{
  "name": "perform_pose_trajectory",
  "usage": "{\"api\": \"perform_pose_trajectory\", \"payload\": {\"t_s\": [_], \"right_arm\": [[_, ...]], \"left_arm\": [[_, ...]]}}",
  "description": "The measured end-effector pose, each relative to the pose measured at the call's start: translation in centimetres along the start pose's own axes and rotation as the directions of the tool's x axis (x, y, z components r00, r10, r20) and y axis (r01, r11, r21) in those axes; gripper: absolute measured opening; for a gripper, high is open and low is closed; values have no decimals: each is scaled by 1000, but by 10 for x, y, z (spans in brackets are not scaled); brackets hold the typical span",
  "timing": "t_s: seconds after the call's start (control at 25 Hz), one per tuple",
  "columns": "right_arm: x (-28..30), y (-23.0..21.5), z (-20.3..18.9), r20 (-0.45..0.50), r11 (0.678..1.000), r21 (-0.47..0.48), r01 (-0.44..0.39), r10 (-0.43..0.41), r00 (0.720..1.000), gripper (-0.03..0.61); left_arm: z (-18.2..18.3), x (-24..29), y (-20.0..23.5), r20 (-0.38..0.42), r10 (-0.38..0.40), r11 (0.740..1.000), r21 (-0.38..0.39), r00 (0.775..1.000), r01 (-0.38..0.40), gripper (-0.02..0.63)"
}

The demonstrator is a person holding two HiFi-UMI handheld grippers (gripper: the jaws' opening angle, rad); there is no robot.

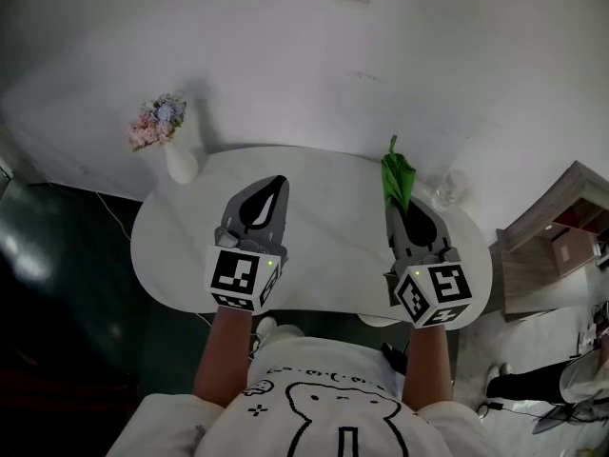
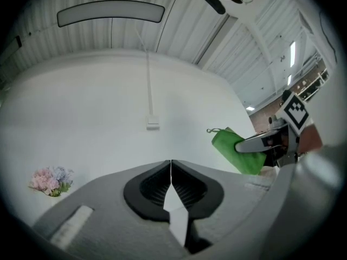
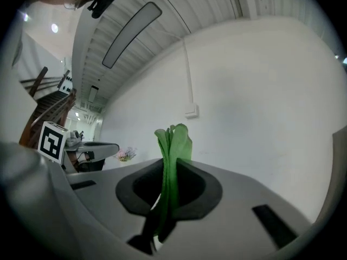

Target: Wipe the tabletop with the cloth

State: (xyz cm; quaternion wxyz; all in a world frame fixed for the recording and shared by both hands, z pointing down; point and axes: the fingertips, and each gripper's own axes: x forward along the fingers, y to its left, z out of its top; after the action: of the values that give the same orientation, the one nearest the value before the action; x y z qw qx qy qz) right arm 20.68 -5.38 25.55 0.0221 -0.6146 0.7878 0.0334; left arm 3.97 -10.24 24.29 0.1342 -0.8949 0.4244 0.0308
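Observation:
A green cloth (image 1: pixel 398 179) sticks up out of my right gripper (image 1: pixel 407 209), which is shut on it and held above the right part of the white oval tabletop (image 1: pixel 324 284). In the right gripper view the folded cloth (image 3: pixel 172 156) stands pinched between the jaws. My left gripper (image 1: pixel 274 185) is shut with nothing in it, raised over the left-middle of the table. In the left gripper view its jaws meet, and the cloth (image 2: pixel 238 150) and the right gripper (image 2: pixel 259 143) show to the right.
A white vase of pink and blue flowers (image 1: pixel 164 133) stands at the table's far left edge. A clear glass (image 1: pixel 449 190) sits at the far right edge. A white wall (image 1: pixel 314 55) runs behind the table; a wooden shelf (image 1: pixel 561 236) stands at the right.

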Motion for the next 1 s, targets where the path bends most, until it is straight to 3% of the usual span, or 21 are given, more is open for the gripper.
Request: {"api": "perform_pose_trajectory", "payload": {"t_s": [0.36, 1.0], "right_arm": [[-23, -20, 21, 53, 994, -58, 97, -94, 994, 40], [21, -11, 48, 40, 984, -117, 136, -132, 990, 40]], "left_arm": [[14, 0, 4, 14, 15, 1000, 21, 1000, -16, 18], [28, 22, 57, 20, -1, 1000, 4, 1000, 1, 18]]}}
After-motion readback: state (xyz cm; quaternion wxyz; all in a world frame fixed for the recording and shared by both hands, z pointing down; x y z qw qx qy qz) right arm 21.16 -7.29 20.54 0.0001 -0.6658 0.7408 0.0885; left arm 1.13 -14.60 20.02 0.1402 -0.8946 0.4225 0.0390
